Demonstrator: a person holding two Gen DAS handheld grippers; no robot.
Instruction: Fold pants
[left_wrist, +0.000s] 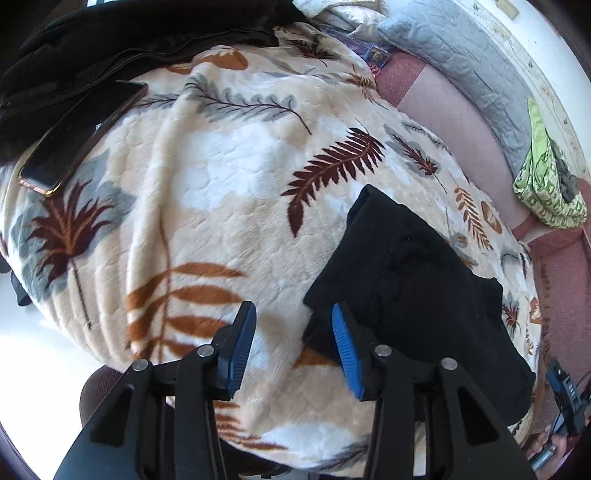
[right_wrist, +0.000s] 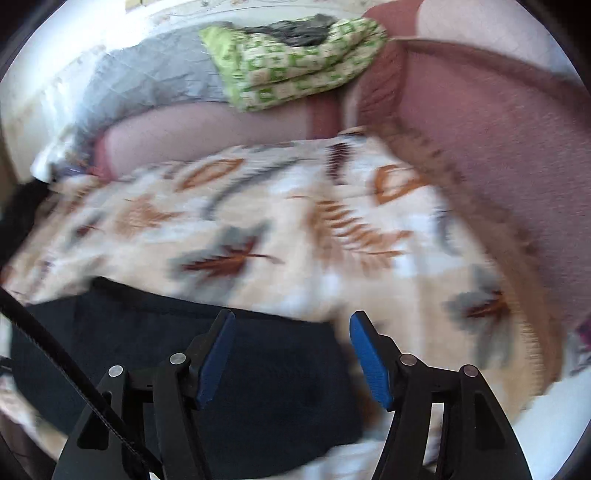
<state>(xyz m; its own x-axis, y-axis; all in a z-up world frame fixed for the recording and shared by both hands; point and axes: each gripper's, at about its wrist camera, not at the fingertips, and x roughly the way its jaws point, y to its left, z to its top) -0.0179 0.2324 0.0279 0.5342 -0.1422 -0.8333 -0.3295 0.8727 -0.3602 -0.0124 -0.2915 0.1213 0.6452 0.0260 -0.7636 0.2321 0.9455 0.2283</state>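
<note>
The black pants (left_wrist: 424, 295) lie folded into a compact bundle on a cream leaf-print blanket (left_wrist: 221, 184), right of centre in the left wrist view. My left gripper (left_wrist: 293, 314) is open just off the bundle's left edge, with only blanket between its blue pads; its right finger (left_wrist: 347, 350) overlaps the pants' edge. The right wrist view is blurred. There the pants (right_wrist: 221, 369) fill the lower left, and my right gripper (right_wrist: 291, 321) hangs open above their far edge and the blanket (right_wrist: 295, 240), holding nothing.
A dark phone (left_wrist: 81, 136) lies on the blanket at the left, beside a pile of black clothing (left_wrist: 129, 37). A green patterned cloth (left_wrist: 546, 184) and a grey quilt (left_wrist: 461, 48) sit on the pink mattress (left_wrist: 443, 103) behind. The blanket's edge drops off at the lower left.
</note>
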